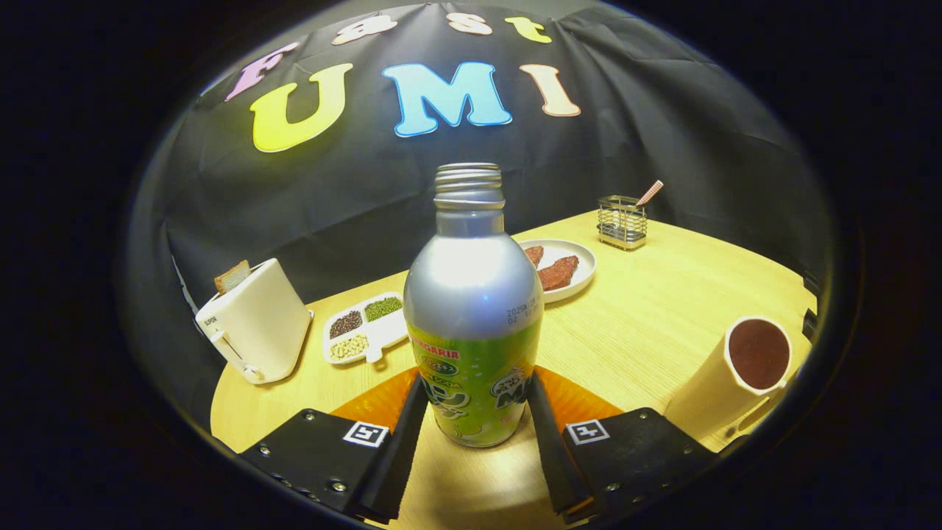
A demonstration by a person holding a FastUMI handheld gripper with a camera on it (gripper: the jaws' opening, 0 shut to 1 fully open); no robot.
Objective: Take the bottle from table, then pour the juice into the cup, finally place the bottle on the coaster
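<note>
A silver bottle (pixel 471 294) with a green label and an open threaded neck stands upright between my fingers. My gripper (pixel 477 383) is shut on its lower body, one black finger (pixel 405 434) pressing on each side. An orange coaster (pixel 375 405) lies on the wooden table (pixel 662 316) just behind and under the bottle's base. I cannot tell whether the base rests on it or hangs just above. A cream cup (pixel 736 375) holding dark red liquid stands to the right of the fingers.
A white toaster (pixel 257 331) with a slice of bread stands to the left. A divided dish (pixel 366 327) of beans lies beside it. Beyond the bottle are a white plate (pixel 585 261) with brown pieces and a wire holder (pixel 622 221).
</note>
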